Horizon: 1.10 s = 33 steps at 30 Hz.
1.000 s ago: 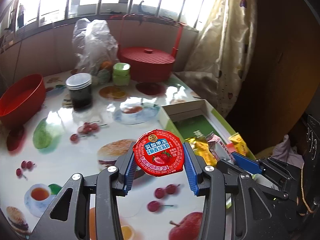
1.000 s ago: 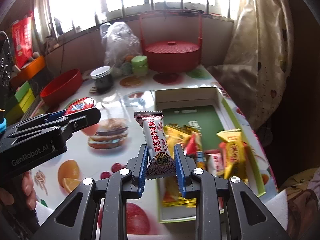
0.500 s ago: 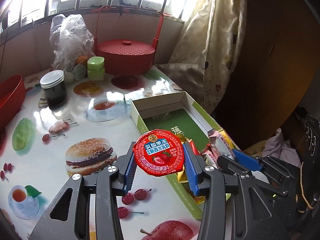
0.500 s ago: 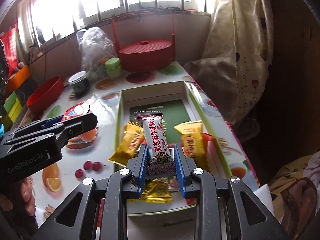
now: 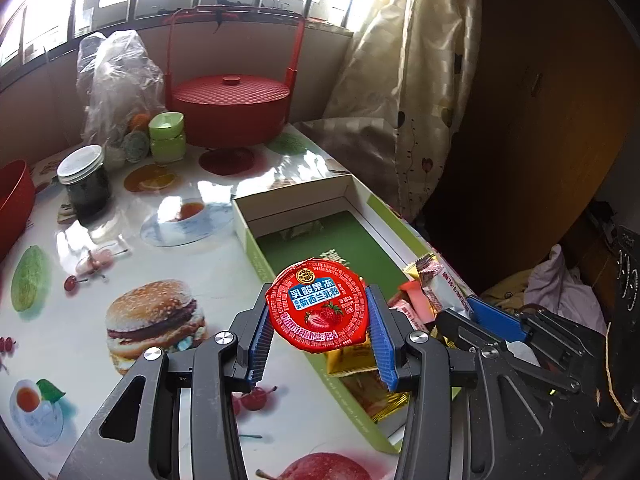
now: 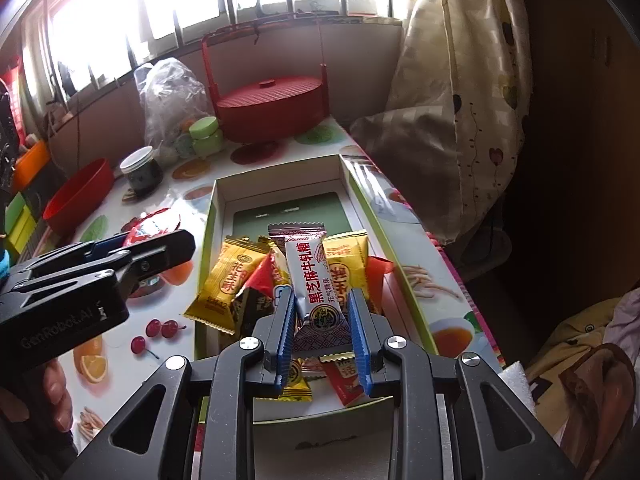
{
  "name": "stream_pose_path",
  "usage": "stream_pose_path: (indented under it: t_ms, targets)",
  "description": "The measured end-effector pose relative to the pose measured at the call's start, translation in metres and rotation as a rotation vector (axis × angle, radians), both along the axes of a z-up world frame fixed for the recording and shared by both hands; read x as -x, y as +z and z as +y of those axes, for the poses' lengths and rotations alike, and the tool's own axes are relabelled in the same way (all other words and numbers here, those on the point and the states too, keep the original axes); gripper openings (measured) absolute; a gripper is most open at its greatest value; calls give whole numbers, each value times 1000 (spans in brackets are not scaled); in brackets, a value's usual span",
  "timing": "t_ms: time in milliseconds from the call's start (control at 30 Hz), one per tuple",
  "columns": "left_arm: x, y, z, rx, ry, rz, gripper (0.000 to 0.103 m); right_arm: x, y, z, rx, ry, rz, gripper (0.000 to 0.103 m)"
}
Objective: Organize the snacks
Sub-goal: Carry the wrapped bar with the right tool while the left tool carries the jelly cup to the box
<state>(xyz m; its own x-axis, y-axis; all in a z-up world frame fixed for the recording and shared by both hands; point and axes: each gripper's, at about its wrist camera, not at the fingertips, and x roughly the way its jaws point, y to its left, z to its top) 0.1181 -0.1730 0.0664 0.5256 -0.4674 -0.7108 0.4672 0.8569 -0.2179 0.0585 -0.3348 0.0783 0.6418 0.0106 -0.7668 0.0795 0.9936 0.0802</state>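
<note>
The right claw [image 6: 320, 320] is clamped on a white sesame-nougat bar [image 6: 310, 276], its long axis toward 12 o'clock, directly above the green snack box [image 6: 370, 204]. The left claw [image 5: 318, 334] grips a red jelly cup [image 5: 318, 304] over the box's left wall; the bare floor lies at 12 o'clock.

I see bright daylight through the barred windows [image 6: 256, 4] behind the table [image 5: 80, 280]. A cream curtain [image 5: 420, 80] with small hearts hangs beside a dark wooden wardrobe [image 5: 540, 120].
</note>
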Motion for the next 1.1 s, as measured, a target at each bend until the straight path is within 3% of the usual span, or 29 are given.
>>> stream_pose_path:
  t_ms: [1100]
  targets:
    - [-25,-25,-33,-45,-29,19,45,-7,-21,-18,-13,-37,29,25]
